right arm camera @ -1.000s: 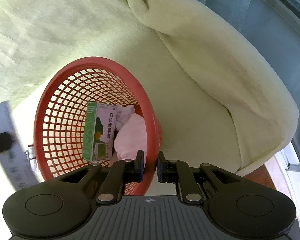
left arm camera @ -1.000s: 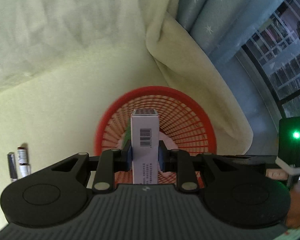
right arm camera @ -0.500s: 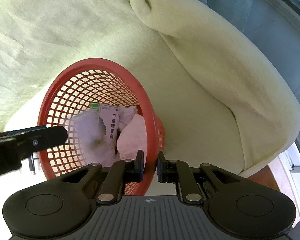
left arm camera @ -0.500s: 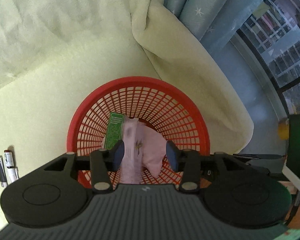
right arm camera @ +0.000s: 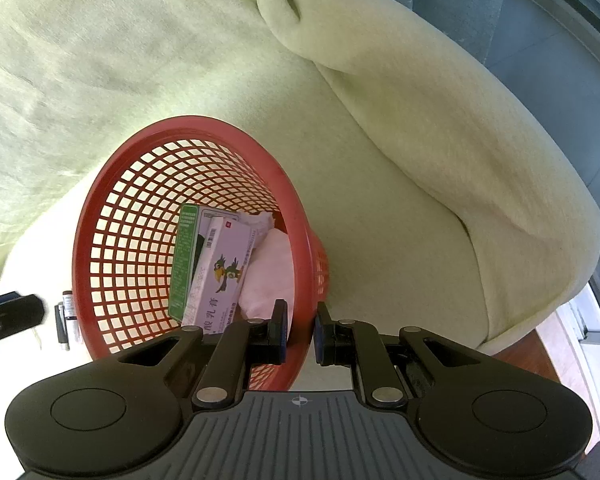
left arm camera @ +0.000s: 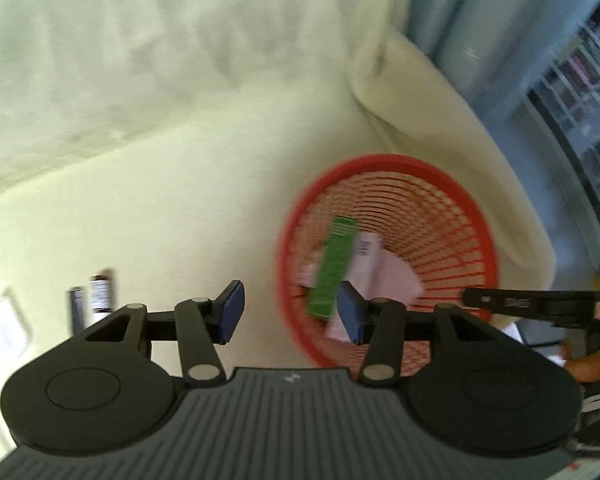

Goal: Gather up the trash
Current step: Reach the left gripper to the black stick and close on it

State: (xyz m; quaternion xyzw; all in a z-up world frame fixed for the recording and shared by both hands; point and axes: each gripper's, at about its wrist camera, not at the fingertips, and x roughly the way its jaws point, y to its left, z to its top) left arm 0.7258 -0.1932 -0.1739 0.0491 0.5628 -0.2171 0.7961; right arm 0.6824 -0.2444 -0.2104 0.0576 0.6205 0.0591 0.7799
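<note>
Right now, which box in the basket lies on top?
The purple box with the bird picture; it rests over the green box, whose face it mostly covers.

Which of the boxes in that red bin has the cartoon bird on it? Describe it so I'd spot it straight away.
Find the red mesh basket on the pale green blanket. Inside lie two cartons and white crumpled paper. The pale purple box rests on top of the green box; it alone shows a bird.
</note>
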